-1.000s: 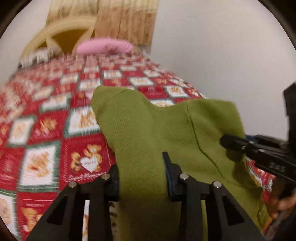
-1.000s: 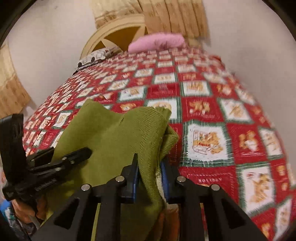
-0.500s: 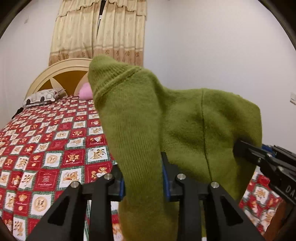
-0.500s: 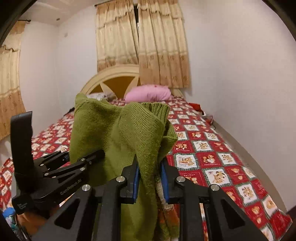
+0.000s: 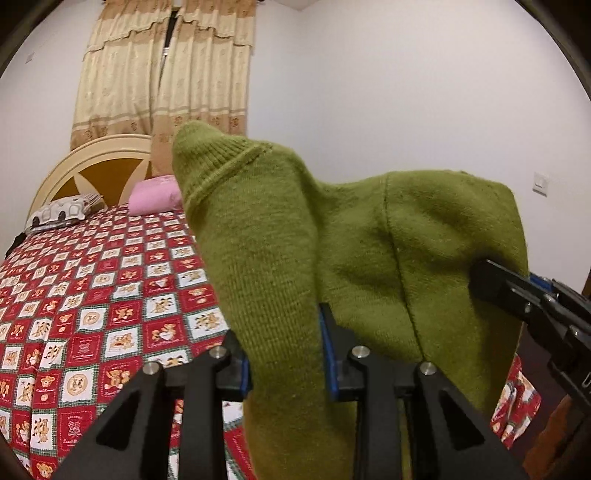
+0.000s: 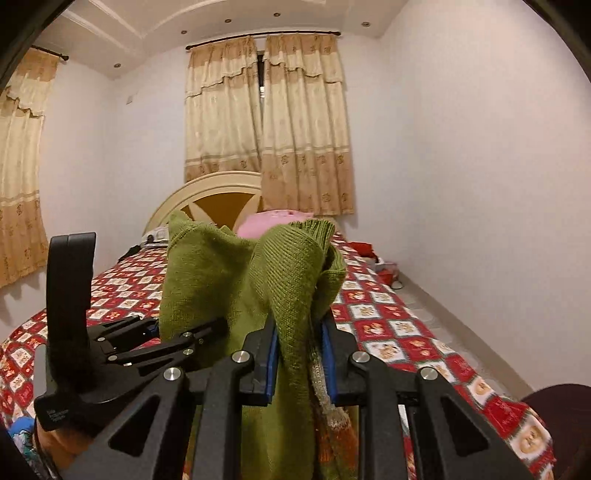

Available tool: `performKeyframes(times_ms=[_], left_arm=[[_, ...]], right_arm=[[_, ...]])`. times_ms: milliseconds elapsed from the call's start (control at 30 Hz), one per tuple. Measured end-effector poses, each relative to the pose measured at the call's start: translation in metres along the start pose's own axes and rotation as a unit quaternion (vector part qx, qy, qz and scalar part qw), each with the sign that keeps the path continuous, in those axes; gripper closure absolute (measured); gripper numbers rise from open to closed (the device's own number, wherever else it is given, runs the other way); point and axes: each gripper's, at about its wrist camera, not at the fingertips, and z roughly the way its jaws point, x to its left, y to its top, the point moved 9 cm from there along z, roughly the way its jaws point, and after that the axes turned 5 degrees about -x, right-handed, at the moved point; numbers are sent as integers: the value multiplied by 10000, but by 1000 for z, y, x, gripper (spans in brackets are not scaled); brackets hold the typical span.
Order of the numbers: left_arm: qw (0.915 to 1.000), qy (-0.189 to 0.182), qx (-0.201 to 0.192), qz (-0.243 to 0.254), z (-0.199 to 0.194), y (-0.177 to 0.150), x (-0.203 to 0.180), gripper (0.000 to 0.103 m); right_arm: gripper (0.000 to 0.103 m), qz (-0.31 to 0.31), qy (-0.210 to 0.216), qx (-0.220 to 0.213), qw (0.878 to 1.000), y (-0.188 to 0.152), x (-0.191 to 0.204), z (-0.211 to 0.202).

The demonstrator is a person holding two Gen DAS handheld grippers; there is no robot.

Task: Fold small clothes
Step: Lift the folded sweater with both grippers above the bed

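Above the patchwork bedspread [image 5: 110,288], left gripper [image 5: 284,343] and right gripper [image 6: 299,354] each pinch the ribbed green knit sweater [image 5: 362,258].

Left wrist view: the camera sits behind the left gripper [image 5: 284,350] and looks forward along its fingers, roughly level, toward the headboard [image 5: 92,166] and the curtains [image 5: 166,74] on the far wall. The green knit garment [image 5: 332,251] fills the near field, very close to the lens.

Right wrist view: the camera sits behind the right gripper [image 6: 299,362], faces the same far wall, and tilts slightly higher, taking in the ceiling [image 6: 221,22].

Shared scene: both views cover the garment, the patterned bedspread [image 6: 388,325], the pink pillow [image 5: 155,192], headboard and curtains. Each view also catches the opposite gripper at its edge.
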Motion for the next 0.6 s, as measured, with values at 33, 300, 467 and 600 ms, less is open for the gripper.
performKeyframes(times_ms=[33, 300, 467, 600], left_arm=[[10000, -9, 19, 10, 1, -1, -4, 73], [9988, -212, 428, 88, 39, -25, -38, 73], [9978, -269, 545, 247, 54, -33, -54, 73], [9975, -289, 569, 307, 55, -35, -64, 73]], right_arm=[[83, 25, -35, 18, 10000, -2, -4, -3], [83, 238, -370, 386, 9983, -31, -50, 3], [83, 470, -499, 547, 9961, -49, -78, 13], [83, 576, -531, 599, 9951, -58, -90, 11]])
